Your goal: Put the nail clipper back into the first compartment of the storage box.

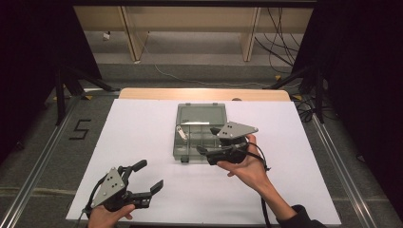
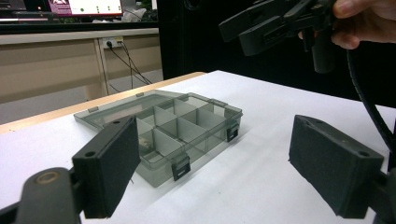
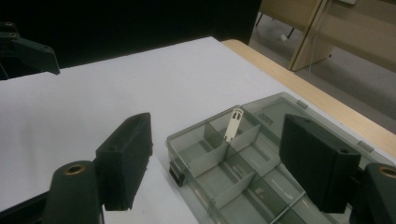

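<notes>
A clear grey compartment box [image 1: 176, 147] lies in the middle of the white sheet, its lid [image 1: 200, 114] folded flat behind it. A small white strip [image 1: 181, 132] leans upright in a left compartment, and it stands against a divider in the right gripper view [image 3: 232, 125]. My right gripper [image 1: 208, 141] hovers over the box's right front part, open, with nothing between its pads [image 3: 126, 158]. My left gripper [image 1: 149, 175] rests low at the near left, open and empty, pointing toward the box [image 2: 205, 144].
The white sheet [image 1: 142, 137] covers a wooden table whose far edge [image 1: 204, 93] shows behind the lid. Black latches [image 2: 180, 168] stick out from the box's front wall. Stands and cables line the floor on both sides.
</notes>
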### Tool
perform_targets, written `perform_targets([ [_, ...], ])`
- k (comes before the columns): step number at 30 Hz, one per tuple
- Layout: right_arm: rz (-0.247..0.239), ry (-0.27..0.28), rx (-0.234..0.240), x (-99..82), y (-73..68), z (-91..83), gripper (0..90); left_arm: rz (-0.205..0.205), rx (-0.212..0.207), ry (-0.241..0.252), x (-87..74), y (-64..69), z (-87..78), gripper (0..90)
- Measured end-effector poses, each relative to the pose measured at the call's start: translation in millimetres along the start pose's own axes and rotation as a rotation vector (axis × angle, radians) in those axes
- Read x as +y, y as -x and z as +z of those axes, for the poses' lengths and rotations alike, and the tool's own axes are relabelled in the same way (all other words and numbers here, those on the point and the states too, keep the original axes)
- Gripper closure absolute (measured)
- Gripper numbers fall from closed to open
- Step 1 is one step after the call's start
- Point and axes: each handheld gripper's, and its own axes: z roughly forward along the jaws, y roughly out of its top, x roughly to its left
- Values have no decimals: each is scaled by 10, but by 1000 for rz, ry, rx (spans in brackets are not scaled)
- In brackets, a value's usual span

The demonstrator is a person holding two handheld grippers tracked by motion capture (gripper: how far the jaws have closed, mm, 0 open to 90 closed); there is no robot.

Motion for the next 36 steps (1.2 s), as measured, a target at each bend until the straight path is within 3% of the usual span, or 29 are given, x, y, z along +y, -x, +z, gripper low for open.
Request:
perform_targets([
  [13, 51, 41, 15, -188, -8, -213, 258, 6, 3, -3, 0, 1, 1, 159],
  [18, 46, 77, -7, -249, -10, -265, 253, 4, 2, -4, -2, 7, 3, 160],
  [20, 51, 69, -1, -266, -9, -294, 242, 4, 2, -5, -3, 5, 3, 159],
  [22, 47, 98, -12, -287, -11, -305, 236, 5, 3, -4, -4, 1, 3, 159],
  [24, 68, 82, 1, -307, -24, -327, 219, 5, 4, -5, -4, 2, 2, 159],
  [29, 55, 82, 0, -376, -41, -359, 177, 8, 5, -3, -2, 2, 1, 159],
  [36, 89, 131, -2, -469, -59, -437, 160, 8, 6, -3, -1, 0, 1, 159],
])
